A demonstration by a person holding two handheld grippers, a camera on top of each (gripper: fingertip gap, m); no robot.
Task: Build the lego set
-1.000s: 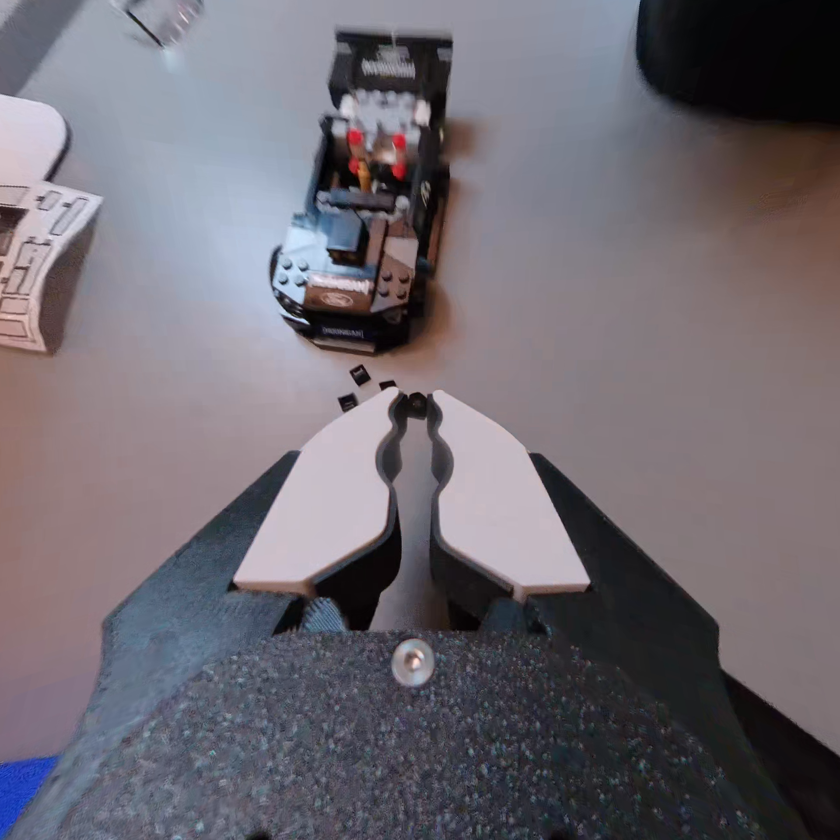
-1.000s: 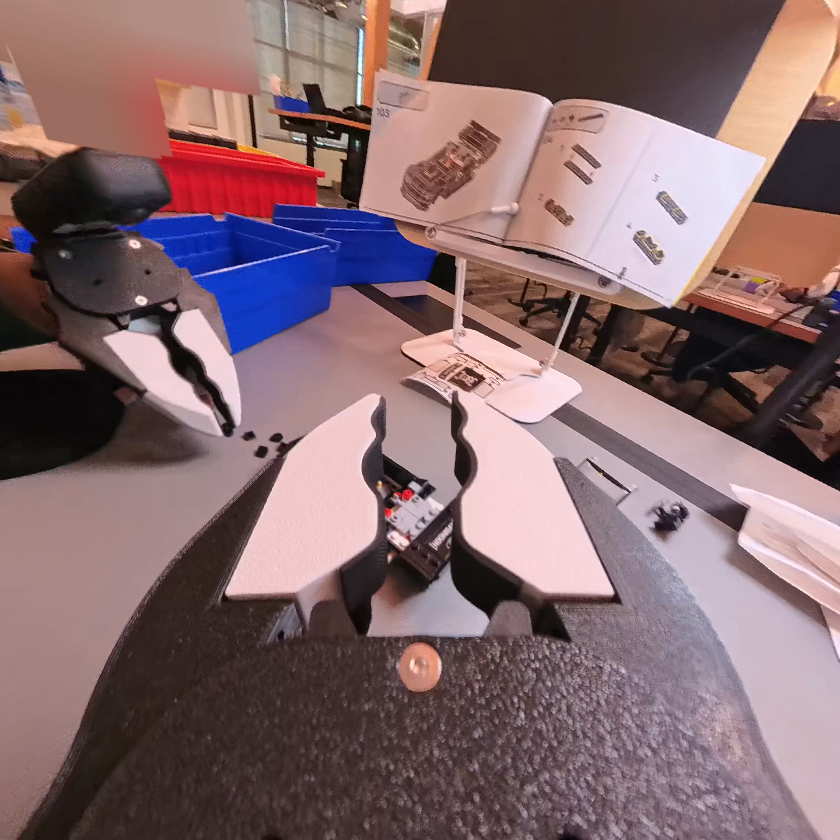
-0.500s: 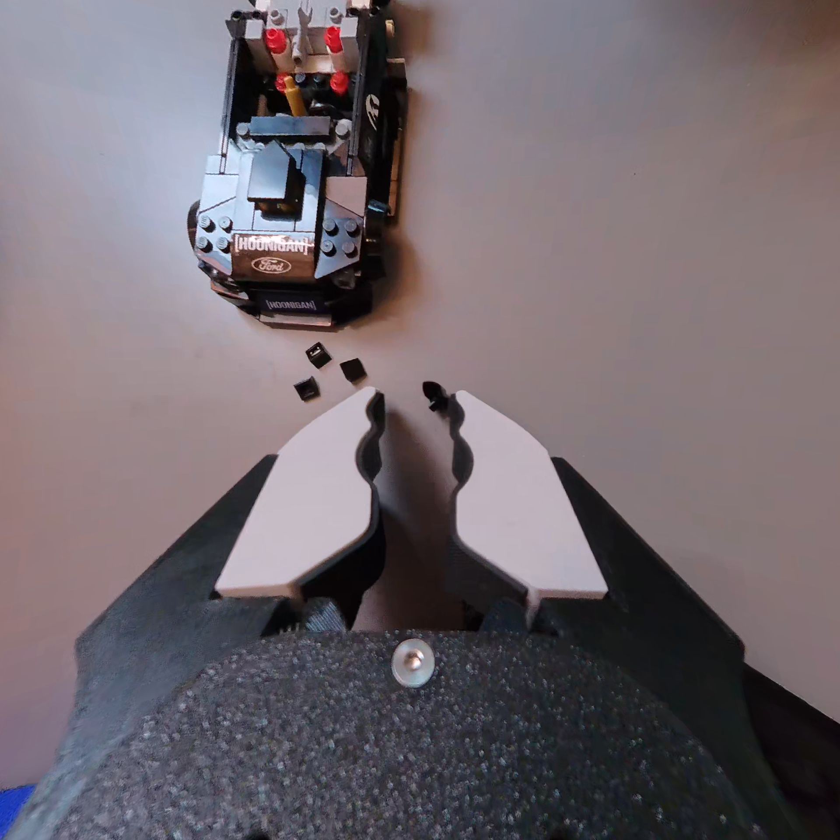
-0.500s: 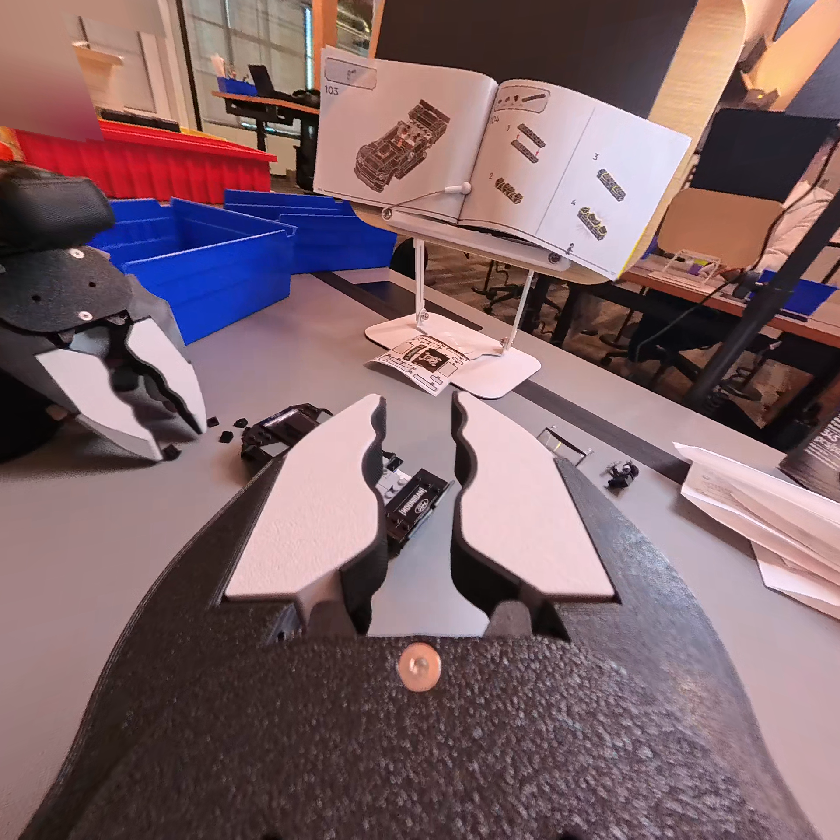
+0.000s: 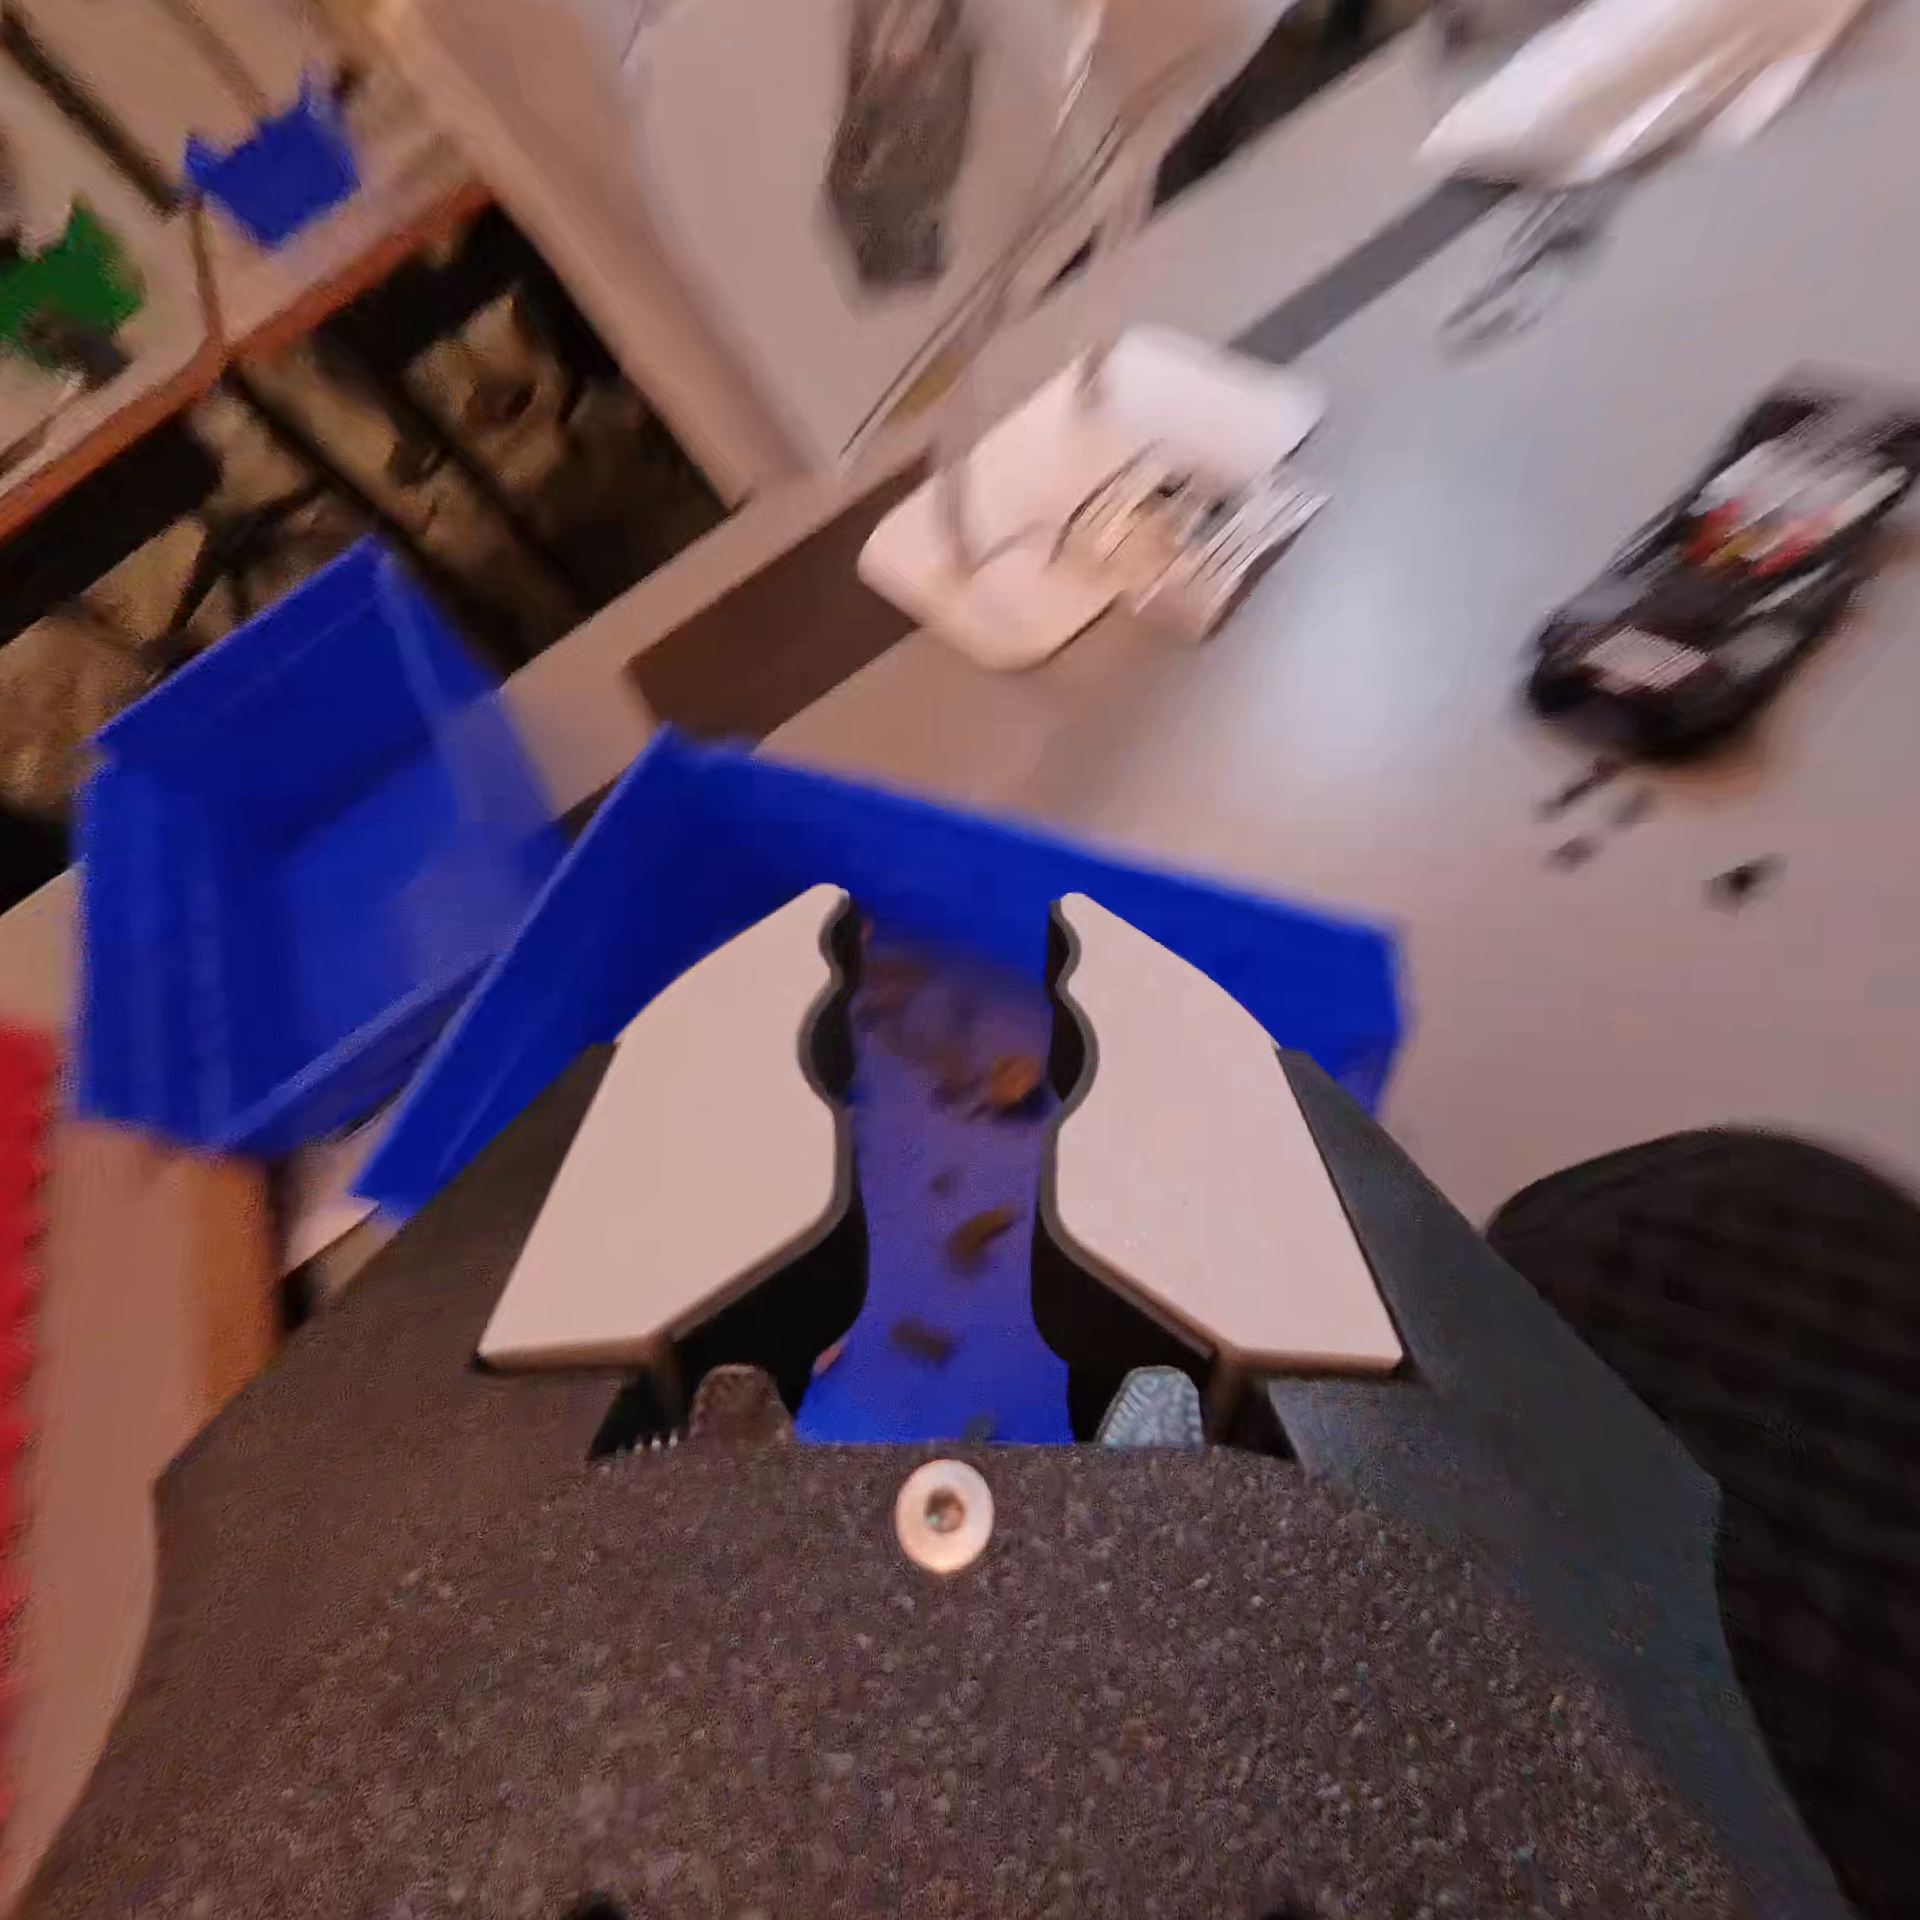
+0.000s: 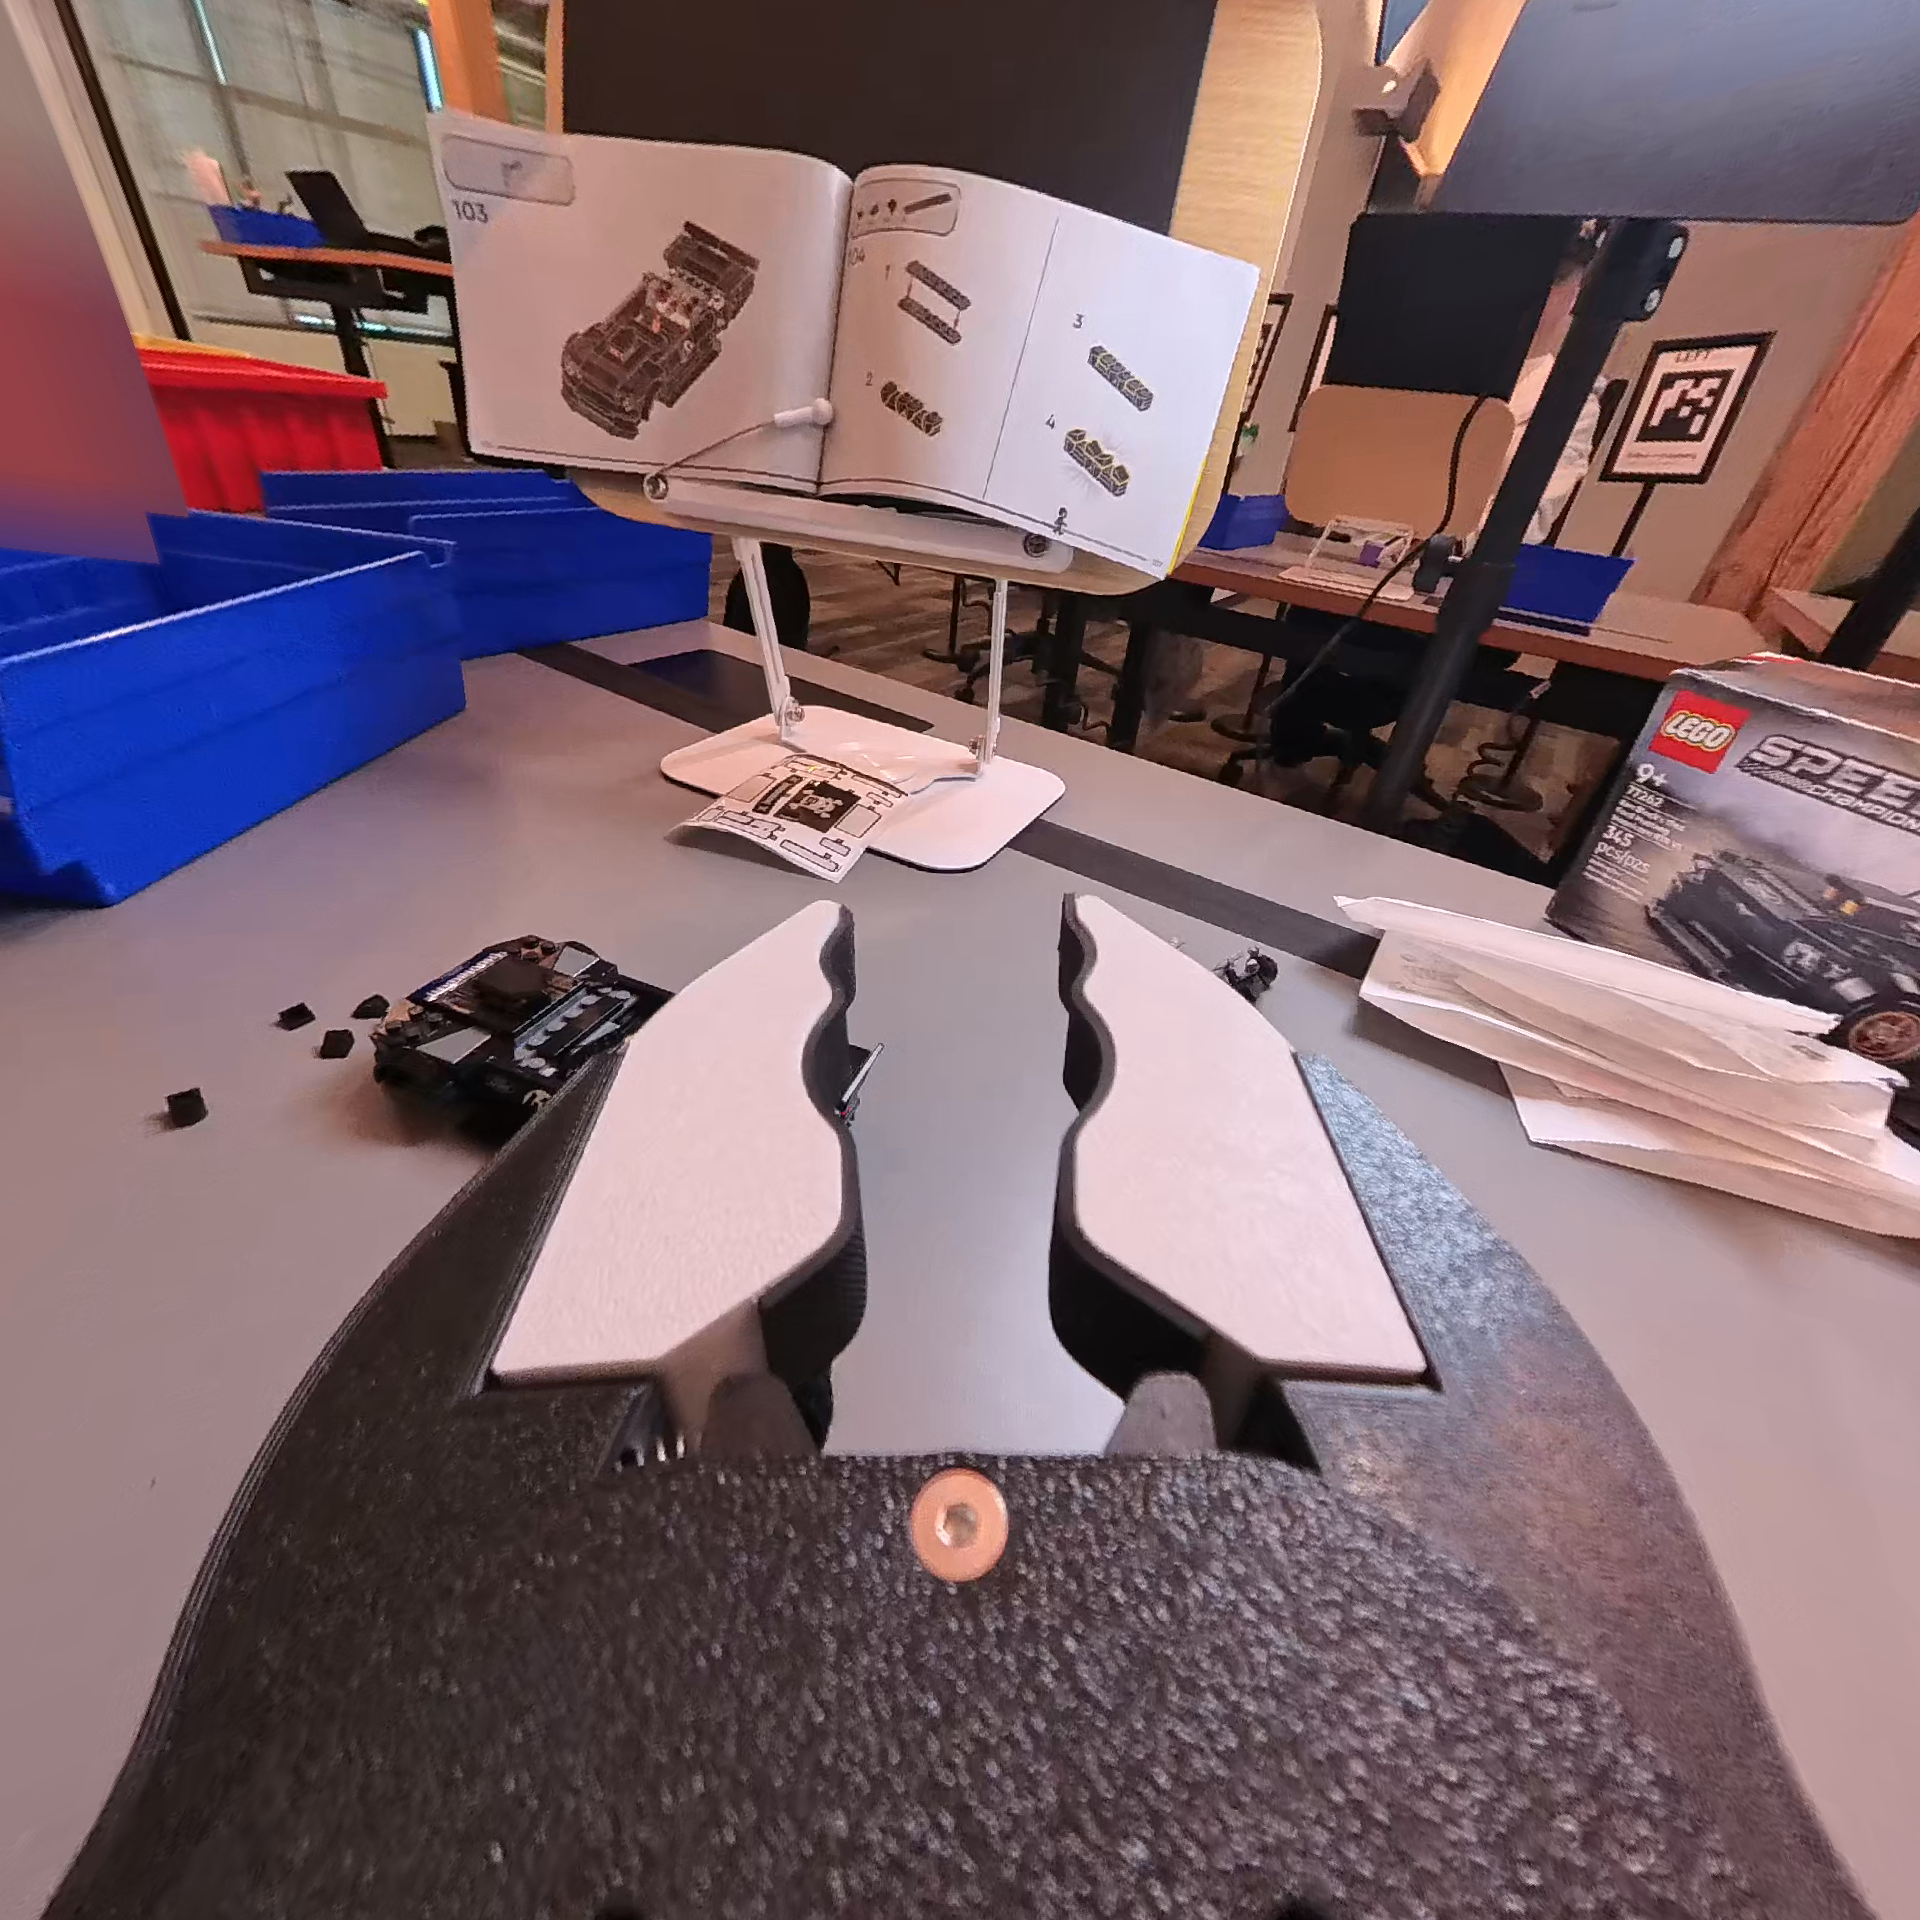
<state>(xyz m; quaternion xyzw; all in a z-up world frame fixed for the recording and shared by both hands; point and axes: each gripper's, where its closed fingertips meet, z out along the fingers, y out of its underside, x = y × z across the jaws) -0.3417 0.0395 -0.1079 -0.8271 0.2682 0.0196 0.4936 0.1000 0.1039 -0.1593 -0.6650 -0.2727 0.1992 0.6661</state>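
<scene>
The partly built black Lego car (image 6: 509, 1023) sits on the grey table left of my right gripper (image 6: 956, 925), which is open and empty just above the table. Several small black pieces (image 6: 312, 1029) lie left of the car. In the blurred left wrist view the car (image 5: 1725, 603) is at the far right with the loose pieces (image 5: 1735, 883) near it. My left gripper (image 5: 951, 920) is open and empty over a blue bin (image 5: 1039, 862) that holds several small brownish pieces (image 5: 977, 1226).
An open instruction booklet (image 6: 831, 343) rests on a white stand (image 6: 883, 790) with a sticker sheet (image 6: 800, 810) at its base. Blue bins (image 6: 208, 686) stand at the left. The Lego box (image 6: 1787, 831) and paper bags (image 6: 1621, 1039) lie at the right. A small dark piece (image 6: 1247, 971) lies ahead. The car (image 5: 1725, 603) is closer to my right gripper, around 15 centimetres from its tips; the left tips are 35 centimetres off.
My left gripper let go of the small black piece by the car, opened, and swung left over the blue bin. My right gripper drew back and right from the car.
</scene>
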